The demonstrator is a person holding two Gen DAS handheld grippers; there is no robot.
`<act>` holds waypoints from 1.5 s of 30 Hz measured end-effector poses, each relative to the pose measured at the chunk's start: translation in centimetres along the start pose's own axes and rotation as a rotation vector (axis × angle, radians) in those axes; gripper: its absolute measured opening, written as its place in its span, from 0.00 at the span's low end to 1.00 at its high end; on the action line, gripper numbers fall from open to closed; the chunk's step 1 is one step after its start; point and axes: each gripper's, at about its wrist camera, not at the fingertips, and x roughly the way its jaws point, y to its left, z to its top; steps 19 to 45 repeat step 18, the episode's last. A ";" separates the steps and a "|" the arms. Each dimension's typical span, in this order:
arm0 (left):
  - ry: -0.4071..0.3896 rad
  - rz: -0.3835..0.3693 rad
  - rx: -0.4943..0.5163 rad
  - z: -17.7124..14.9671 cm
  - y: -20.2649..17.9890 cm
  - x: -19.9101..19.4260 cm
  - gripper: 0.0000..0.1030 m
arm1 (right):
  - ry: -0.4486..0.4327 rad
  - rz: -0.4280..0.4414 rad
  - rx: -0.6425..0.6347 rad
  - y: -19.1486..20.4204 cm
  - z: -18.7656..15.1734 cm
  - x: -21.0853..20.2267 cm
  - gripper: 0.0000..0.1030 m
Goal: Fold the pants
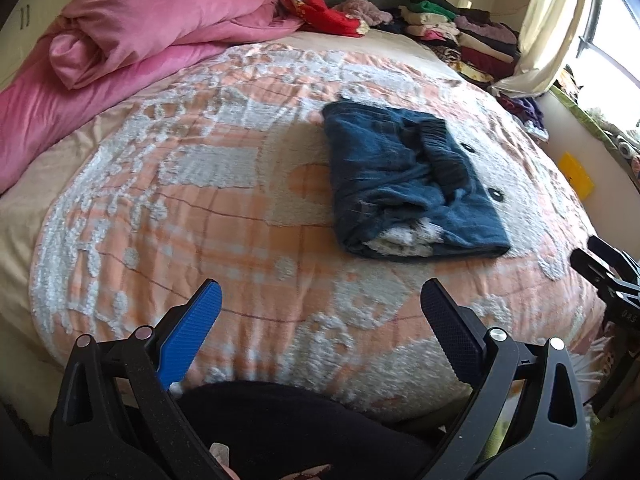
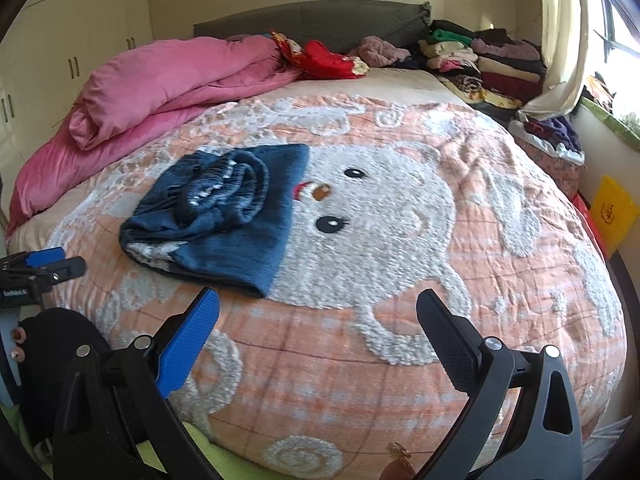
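Pants: 1 pair, folded, on bedspread.

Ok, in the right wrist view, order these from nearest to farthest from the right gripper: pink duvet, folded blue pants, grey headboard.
From the right gripper:
1. Folded blue pants, just ahead, slightly left, on the blanket.
2. Pink duvet, bunched along the bed's far left.
3. Grey headboard, at the bed's far end.

On the bed, seen from the right wrist, the folded pants lie at ten o'clock of centre, the duvet behind them at eleven, stacked clothes at one, the left gripper at nine.
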 end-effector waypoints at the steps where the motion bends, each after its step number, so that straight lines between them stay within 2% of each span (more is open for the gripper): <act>1: 0.005 0.015 -0.015 0.2 0.5 0.3 0.91 | 0.000 -0.008 0.005 -0.4 0.0 0.1 0.96; 4: 0.021 0.086 -0.069 1.5 2.9 1.5 0.91 | 0.006 -0.052 0.029 -2.5 0.3 0.6 0.96; 8: 0.019 0.141 -0.160 4.4 7.1 2.8 0.91 | 0.006 -0.136 0.069 -6.7 1.4 2.0 0.96; 11: 0.007 0.253 -0.209 7.7 10.9 4.4 0.91 | 0.008 -0.229 0.094 -11.1 2.8 3.7 0.96; 14: 0.006 0.337 -0.281 10.8 15.3 6.8 0.91 | 0.022 -0.301 0.152 -16.8 4.5 6.0 0.96; 18: 0.054 0.408 -0.343 13.4 20.1 10.9 0.91 | 0.088 -0.336 0.277 -25.4 6.9 10.5 0.96; 45: 0.054 0.408 -0.343 13.4 20.1 10.9 0.91 | 0.088 -0.336 0.277 -25.4 6.9 10.5 0.96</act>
